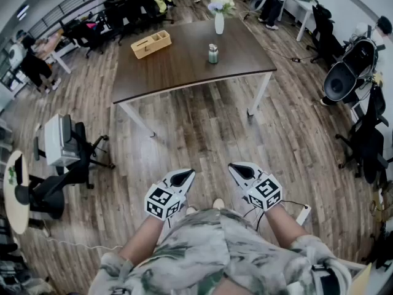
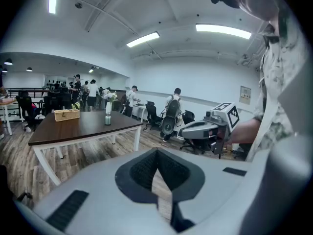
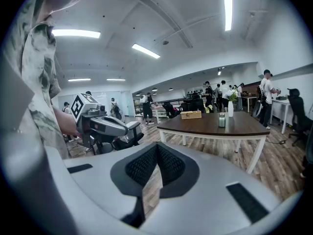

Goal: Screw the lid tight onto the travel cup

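Note:
The travel cup, small, pale green and with a grey lid on top, stands upright on the dark brown table far ahead of me. It also shows in the left gripper view as the cup and in the right gripper view as the cup. My left gripper and right gripper are side by side close to my body, over the wooden floor and well short of the table. Both are shut with nothing between the jaws. Each gripper view shows its own closed gripper.
A white vase with flowers and a wooden box share the table. Office chairs stand at the left, more chairs and a black bag at the right. People work at desks in the background.

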Available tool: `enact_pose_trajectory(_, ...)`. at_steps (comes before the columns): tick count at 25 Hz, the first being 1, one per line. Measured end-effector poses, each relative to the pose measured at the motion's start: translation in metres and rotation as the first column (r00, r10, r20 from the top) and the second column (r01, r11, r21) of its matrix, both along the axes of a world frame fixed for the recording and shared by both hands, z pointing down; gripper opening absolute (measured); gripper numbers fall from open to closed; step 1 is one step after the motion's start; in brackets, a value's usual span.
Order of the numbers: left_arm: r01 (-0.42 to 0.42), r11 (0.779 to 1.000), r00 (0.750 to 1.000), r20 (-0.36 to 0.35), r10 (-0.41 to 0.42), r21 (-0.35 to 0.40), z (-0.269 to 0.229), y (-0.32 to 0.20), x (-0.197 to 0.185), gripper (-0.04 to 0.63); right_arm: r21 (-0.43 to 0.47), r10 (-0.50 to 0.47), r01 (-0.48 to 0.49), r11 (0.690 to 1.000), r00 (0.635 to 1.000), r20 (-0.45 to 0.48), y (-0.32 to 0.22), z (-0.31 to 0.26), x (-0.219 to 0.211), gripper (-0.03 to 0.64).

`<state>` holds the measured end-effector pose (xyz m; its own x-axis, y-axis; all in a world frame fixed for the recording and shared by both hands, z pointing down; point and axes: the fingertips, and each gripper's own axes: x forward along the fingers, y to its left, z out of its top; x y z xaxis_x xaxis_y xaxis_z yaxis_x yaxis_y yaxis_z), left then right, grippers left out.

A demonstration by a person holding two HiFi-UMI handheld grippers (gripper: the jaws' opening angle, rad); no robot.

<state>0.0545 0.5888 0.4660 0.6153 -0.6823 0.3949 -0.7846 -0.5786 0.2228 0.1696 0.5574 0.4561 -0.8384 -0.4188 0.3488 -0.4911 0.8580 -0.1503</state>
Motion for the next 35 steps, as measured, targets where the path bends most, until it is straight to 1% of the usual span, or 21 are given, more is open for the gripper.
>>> enact_pose_trajectory(5, 0.018, 0.999, 1.0, 0.018, -0.019, 0.027, -0.003, -0.03, 0.001, 0.021, 0.024, 0.002, -0.002, 1.0, 1.0, 0.014, -0.031, -0.002, 0.007, 0.02)
enact_pose_trajectory(13, 0.014, 1.0, 0.999, 0.037, -0.015, 0.017, 0.0, -0.05, 0.02, 0.021, 0.015, 0.0, -0.001, 1.0, 1.0, 0.024, -0.053, 0.004, 0.025, 0.02)
enact_pose_trajectory(19, 0.024, 1.0, 0.999, 0.044, -0.025, 0.02, 0.002, -0.064, 0.03, 0.021, 0.027, -0.04, 0.039, 0.999, 0.998, 0.04, -0.064, 0.009, 0.032, 0.02)
enact_pose_trajectory(22, 0.04, 0.999, 0.998, 0.05, -0.041, 0.03, 0.0, -0.07, 0.034, 0.023, 0.037, -0.037, 0.035, 0.999, 0.998, 0.052, -0.07, 0.008, 0.038, 0.029)
enact_pose_trajectory(24, 0.057, 0.998, 0.997, 0.052, -0.059, 0.04, -0.002, -0.075, 0.033, 0.023, 0.035, -0.021, 0.019, 0.999, 0.998, 0.064, -0.076, 0.008, 0.041, 0.094)
enact_pose_trajectory(26, 0.071, 0.996, 0.996, 0.053, -0.073, 0.048, -0.003, -0.08, 0.029, 0.025, 0.028, -0.001, -0.001, 1.0, 0.997, 0.076, -0.083, 0.009, 0.042, 0.131)
enact_pose_trajectory(29, 0.08, 0.996, 0.995, 0.047, -0.082, 0.046, -0.001, -0.089, 0.024, 0.026, 0.023, 0.011, -0.013, 1.0, 0.997, 0.077, -0.091, 0.013, 0.041, 0.136)
enact_pose_trajectory(33, 0.073, 0.996, 0.997, 0.036, -0.075, 0.046, 0.004, -0.106, 0.017, 0.028, 0.022, 0.028, -0.029, 0.999, 0.998, 0.061, -0.107, 0.018, 0.035, 0.178)
enact_pose_trajectory(34, 0.069, 0.996, 0.997, 0.03, -0.071, 0.048, 0.005, -0.111, 0.014, 0.039, 0.025, 0.034, -0.035, 0.999, 0.998, 0.057, -0.112, 0.019, 0.032, 0.196)
enact_pose_trajectory(35, 0.064, 0.997, 0.998, 0.023, -0.065, 0.047, 0.008, -0.116, 0.011, 0.097, 0.028, 0.041, -0.042, 0.999, 0.998, 0.052, -0.118, 0.02, 0.028, 0.241)
